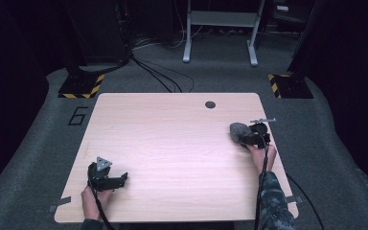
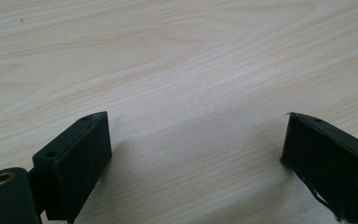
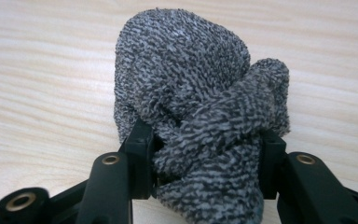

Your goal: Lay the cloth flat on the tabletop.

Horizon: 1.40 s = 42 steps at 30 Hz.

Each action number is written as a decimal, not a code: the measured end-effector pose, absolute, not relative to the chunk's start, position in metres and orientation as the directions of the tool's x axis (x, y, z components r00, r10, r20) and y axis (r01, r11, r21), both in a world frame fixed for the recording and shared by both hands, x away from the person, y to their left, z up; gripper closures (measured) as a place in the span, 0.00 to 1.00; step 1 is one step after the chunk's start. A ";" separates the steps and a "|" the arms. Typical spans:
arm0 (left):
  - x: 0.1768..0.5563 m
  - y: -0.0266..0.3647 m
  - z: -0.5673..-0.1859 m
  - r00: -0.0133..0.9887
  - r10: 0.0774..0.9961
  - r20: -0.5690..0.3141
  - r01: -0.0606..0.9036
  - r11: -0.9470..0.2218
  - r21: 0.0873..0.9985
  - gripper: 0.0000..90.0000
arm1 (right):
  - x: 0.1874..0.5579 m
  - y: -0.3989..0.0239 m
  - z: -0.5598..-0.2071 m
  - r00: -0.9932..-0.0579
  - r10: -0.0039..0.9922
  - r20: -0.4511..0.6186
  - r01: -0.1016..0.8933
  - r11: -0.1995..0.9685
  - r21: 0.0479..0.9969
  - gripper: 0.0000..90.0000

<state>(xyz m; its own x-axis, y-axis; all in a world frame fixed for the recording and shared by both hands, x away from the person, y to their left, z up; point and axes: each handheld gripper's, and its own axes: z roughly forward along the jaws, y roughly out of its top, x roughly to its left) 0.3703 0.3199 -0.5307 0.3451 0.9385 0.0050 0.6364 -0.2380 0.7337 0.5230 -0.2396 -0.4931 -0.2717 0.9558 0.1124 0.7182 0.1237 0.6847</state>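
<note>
- On the right side of the light wood surface (image 1: 172,143), toward the far half, sits a bunched grey knitted cloth (image 1: 239,132).
- Right claw (image 3: 205,154) has its 2 black jaws on either side of the cloth, pads pressed into the fabric, which bulges between and above them.
- From the high view, the right claw (image 1: 249,136) lies low over the surface, with the cloth just to its left and the person's hand behind it.
- Left claw (image 1: 120,181) rests near the front left corner, well apart from the cloth.
- Its jaws stand wide apart over bare wood, holding nothing.
</note>
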 end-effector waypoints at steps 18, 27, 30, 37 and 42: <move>0.370 0.320 -0.531 0.344 0.939 0.006 0.635 -0.237 0.735 0.09 | 0.471 -0.217 -0.437 -0.381 0.922 0.065 0.586 0.186 0.789 0.58; 0.370 0.320 -0.531 0.342 0.940 0.006 0.632 -0.235 0.738 0.09 | 0.450 -0.201 -0.424 -0.429 0.902 0.054 0.539 0.207 0.817 0.58; 0.370 0.320 -0.531 0.343 0.939 0.004 0.633 -0.234 0.738 0.09 | 0.445 -0.194 -0.421 -0.449 0.892 0.047 0.525 0.221 0.822 0.58; 0.370 0.320 -0.531 0.345 0.938 0.003 0.637 -0.237 0.734 0.09 | 0.435 -0.173 -0.417 -0.505 0.862 0.043 0.501 0.252 0.828 0.58; 0.370 0.320 -0.531 0.342 0.940 0.004 0.633 -0.234 0.738 0.09 | 0.427 -0.156 -0.416 -0.550 0.835 0.033 0.475 0.280 0.835 0.58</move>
<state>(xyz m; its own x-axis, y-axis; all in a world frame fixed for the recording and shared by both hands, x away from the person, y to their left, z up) 0.3704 0.3196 -0.5313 0.3423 0.9396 0.0039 0.6327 -0.2335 0.7383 0.4273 -0.1562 -0.4156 -0.5499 0.8346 0.0327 0.4746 0.2799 0.8345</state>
